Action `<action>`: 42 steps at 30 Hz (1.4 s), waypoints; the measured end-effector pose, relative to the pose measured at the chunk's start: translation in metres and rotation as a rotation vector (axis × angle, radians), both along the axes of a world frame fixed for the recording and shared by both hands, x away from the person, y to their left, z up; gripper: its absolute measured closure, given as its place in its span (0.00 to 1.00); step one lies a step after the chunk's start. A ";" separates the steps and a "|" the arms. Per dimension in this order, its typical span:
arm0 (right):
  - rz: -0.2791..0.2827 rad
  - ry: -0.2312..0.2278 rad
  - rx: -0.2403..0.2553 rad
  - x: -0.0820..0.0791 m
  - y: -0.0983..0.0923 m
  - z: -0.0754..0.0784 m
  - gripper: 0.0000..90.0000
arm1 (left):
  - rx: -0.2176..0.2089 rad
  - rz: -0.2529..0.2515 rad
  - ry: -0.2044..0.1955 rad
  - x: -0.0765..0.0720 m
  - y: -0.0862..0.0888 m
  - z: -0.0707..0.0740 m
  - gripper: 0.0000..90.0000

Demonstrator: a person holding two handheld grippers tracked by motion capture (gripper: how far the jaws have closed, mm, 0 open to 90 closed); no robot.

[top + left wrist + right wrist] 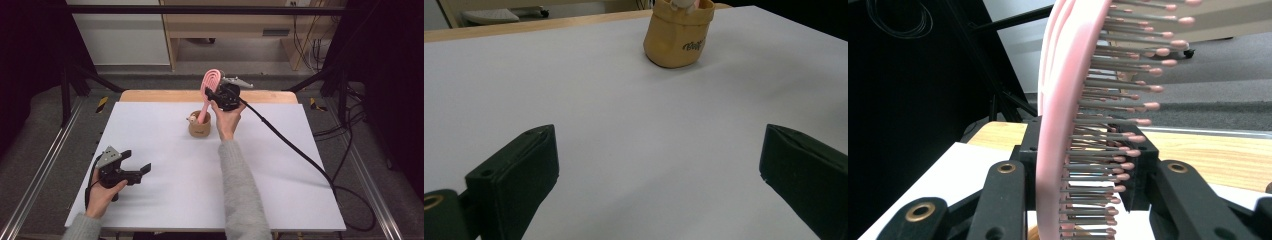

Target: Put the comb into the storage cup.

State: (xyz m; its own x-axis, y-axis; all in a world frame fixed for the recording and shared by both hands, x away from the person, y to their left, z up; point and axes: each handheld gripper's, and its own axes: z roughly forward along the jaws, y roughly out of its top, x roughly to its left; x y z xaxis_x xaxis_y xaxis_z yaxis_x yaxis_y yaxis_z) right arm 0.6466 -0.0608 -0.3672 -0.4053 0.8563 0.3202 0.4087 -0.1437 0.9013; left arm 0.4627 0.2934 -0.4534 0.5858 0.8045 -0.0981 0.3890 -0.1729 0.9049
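As it stands, pink hairbrush [1068, 125] between jaws

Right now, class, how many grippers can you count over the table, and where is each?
2. The left gripper rests near the table's front left, jaws open and empty. The right gripper is raised above the tan pouch at the back, clamped on a pink hairbrush.

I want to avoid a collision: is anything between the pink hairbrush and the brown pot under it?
Nothing visible blocks it. The right hand-held gripper clamps the pink hairbrush, whose handle already reaches into the brown pot, beside a small item inside.
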 end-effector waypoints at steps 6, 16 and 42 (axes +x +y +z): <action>-0.001 0.006 0.005 0.000 0.002 -0.002 0.70 | -0.001 0.000 0.000 0.000 0.000 0.000 0.03; -0.011 0.012 0.022 -0.002 -0.002 -0.006 0.70 | 0.004 0.000 0.001 0.000 0.000 0.000 0.03; -0.008 0.053 0.043 -0.002 -0.006 -0.026 0.70 | 0.008 -0.002 0.004 0.001 0.000 -0.001 0.03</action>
State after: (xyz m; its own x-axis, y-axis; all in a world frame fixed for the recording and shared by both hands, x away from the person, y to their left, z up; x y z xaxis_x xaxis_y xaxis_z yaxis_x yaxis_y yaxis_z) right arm 0.6446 -0.0670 -0.3932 -0.3804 0.8441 0.3779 0.4542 -0.1854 0.8714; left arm 0.4634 0.2930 -0.4547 0.5867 0.8043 -0.0945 0.3925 -0.1804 0.9019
